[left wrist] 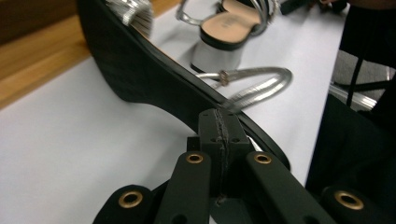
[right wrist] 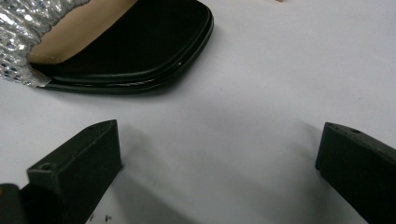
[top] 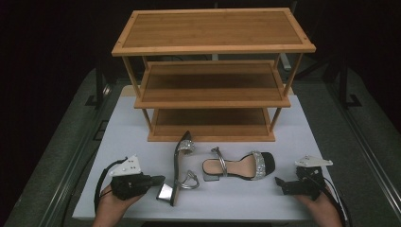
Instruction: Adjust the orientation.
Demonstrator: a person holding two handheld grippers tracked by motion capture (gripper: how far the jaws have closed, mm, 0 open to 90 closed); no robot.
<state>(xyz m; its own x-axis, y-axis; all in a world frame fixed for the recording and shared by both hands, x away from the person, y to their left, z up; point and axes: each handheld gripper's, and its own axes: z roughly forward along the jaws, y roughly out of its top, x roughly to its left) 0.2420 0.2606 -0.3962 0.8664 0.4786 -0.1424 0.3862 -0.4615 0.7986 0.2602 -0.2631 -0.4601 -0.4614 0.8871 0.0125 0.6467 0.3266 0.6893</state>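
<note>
My left gripper [top: 158, 180] has its jaws pressed together, touching the heel end of the sandal lying on its side [top: 178, 168] on the white table [top: 127, 127]. My right gripper [top: 280, 182] rests with jaws spread wide, just beside the toe of the upright sandal [top: 239, 165]. Both sandals lie before the wooden shelf rack [top: 213, 75].
</note>
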